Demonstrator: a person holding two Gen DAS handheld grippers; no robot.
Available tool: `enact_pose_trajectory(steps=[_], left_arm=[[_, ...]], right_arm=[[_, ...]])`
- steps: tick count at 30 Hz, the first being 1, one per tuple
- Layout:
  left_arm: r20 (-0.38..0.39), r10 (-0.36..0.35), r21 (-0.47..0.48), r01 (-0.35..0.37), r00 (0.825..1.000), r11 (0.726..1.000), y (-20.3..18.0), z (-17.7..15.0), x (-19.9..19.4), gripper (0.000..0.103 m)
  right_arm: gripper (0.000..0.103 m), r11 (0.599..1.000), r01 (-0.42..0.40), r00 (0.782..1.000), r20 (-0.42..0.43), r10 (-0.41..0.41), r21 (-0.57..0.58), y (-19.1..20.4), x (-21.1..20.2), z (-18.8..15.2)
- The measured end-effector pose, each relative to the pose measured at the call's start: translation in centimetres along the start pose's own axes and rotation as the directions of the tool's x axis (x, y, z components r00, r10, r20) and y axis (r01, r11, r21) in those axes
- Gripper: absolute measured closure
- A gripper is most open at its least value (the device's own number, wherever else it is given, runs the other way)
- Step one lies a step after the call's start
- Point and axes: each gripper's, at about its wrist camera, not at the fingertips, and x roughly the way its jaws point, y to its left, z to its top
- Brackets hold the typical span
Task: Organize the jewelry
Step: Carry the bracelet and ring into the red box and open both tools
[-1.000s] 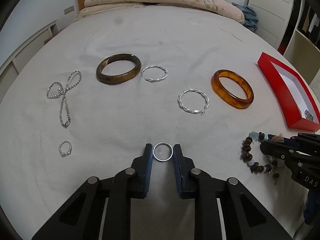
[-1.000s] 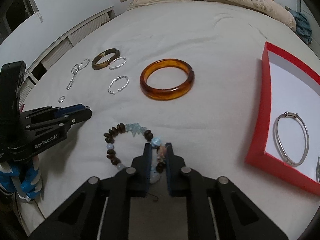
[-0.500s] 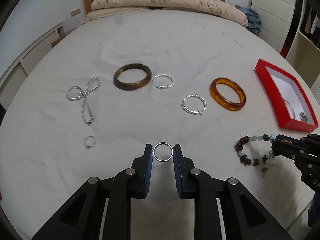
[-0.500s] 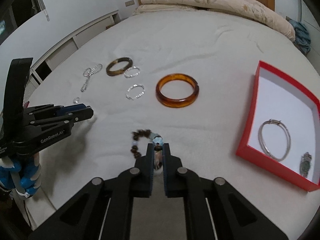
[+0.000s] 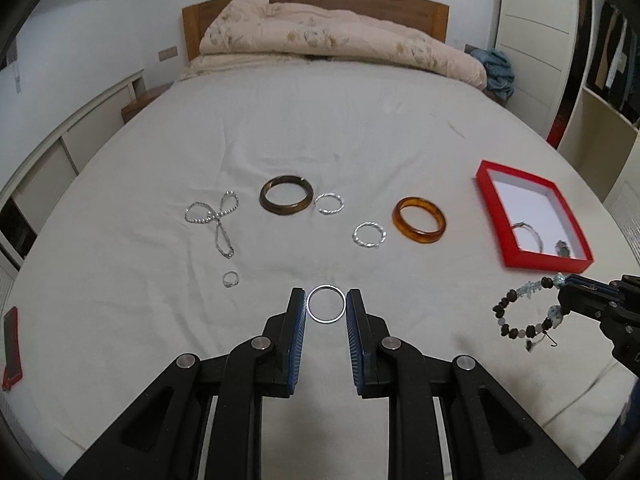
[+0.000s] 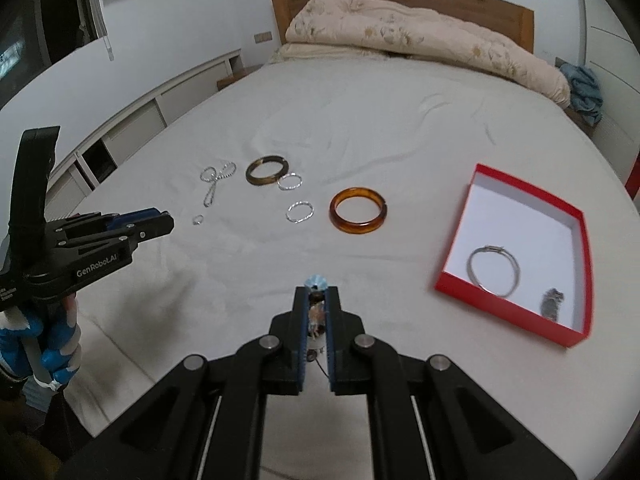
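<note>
My left gripper (image 5: 326, 307) is shut on a plain silver ring (image 5: 326, 288) and holds it above the white bed (image 5: 320, 128). My right gripper (image 6: 317, 300) is shut on a brown and blue beaded bracelet (image 6: 316, 312). The bracelet hangs in the air from it in the left wrist view (image 5: 524, 316). A red box (image 6: 576, 216) lies to the right with a silver bangle (image 6: 494, 270) and a small dark pendant (image 6: 552, 300) inside. On the bed lie an amber bangle (image 5: 419, 220), a dark brown bangle (image 5: 286, 195), two twisted silver rings (image 5: 369, 235), a silver chain (image 5: 218, 216) and a small ring (image 5: 231, 279).
A folded beige duvet (image 5: 332, 40) lies at the wooden headboard. White cabinets (image 6: 152, 120) run along the left of the bed. A red phone (image 5: 11, 346) lies at the bed's left edge. Shelves (image 5: 600, 120) stand to the right.
Both grippers have risen well above the bed, the left with the silver ring, the right with the beaded bracelet, which now hangs free of the sheet.
</note>
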Motion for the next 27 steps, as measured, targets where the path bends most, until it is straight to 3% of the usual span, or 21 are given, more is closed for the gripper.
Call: enact_pose_trajectory(steps=[7, 13, 19, 27], left_arm=[[0.031, -0.015, 0.007, 0.015, 0.999, 1.000, -2.2, 0.1, -2.8, 0.083], [0.032, -0.050, 0.042, 0.049, 0.998, 0.998, -5.5, 1.0, -2.8, 0.083], [0.004, -0.095, 0.117, 0.094, 0.995, 0.989, -10.7, 2.4, -0.8, 0.083], [-0.051, -0.161, 0.207, 0.169, 0.986, 0.964, -18.1, 5.4, 4.8, 0.083]], right_arm=[[0.096, 1.000, 0.019, 0.999, 0.040, -0.020, 0.023, -1.1, -3.9, -1.2], [0.096, 0.997, 0.048, 0.997, 0.057, -0.052, 0.065, -4.1, -6.0, -2.3], [0.096, 0.991, 0.091, 0.993, 0.064, -0.098, 0.103, -8.5, -7.4, -2.2], [0.096, 0.981, 0.156, 0.985, 0.061, -0.163, 0.118, -15.6, -6.6, 0.5]])
